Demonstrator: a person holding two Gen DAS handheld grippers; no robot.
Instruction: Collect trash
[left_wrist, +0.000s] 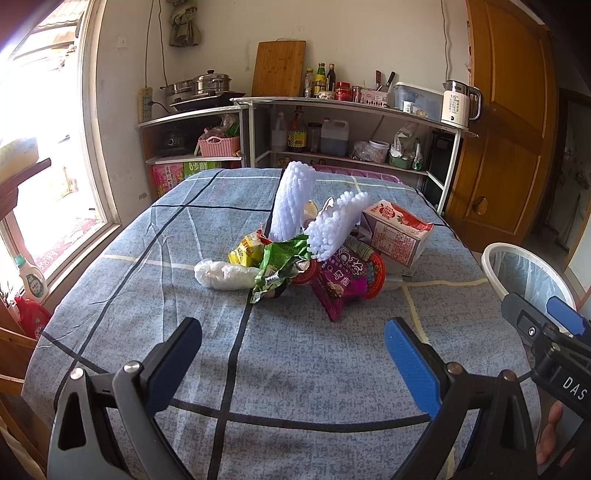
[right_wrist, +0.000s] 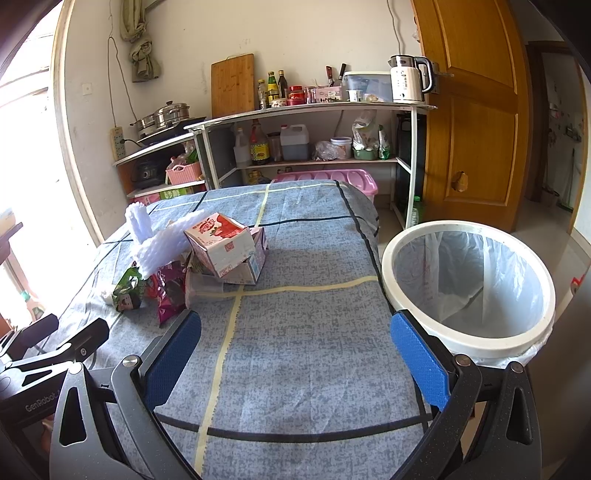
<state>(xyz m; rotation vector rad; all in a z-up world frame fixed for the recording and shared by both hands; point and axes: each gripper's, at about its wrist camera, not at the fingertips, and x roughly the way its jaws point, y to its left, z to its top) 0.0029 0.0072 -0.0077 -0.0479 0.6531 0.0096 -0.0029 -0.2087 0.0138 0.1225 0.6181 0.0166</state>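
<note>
The left gripper (left_wrist: 293, 363) hangs above the near part of the table (left_wrist: 110, 280), its two fingers spread wide and holding nothing. Ahead of it, near the middle of the blue checked cloth, lies the pile of trash (left_wrist: 314, 254): a white crumpled bag (left_wrist: 223, 275) on the left side, a green wrapper (left_wrist: 280, 267) and a purple snack packet (left_wrist: 341, 280) in front, two pieces of white foam net (left_wrist: 291, 205) standing up behind, and a pink milk carton (left_wrist: 399, 232) on the right side. The right gripper (right_wrist: 295, 363) is also fully released and empty; the pile is ahead and to its left. The white trash bin (right_wrist: 469, 284), lined with a clear bag, stands just beside the table's right edge, near the right finger of this gripper.
</note>
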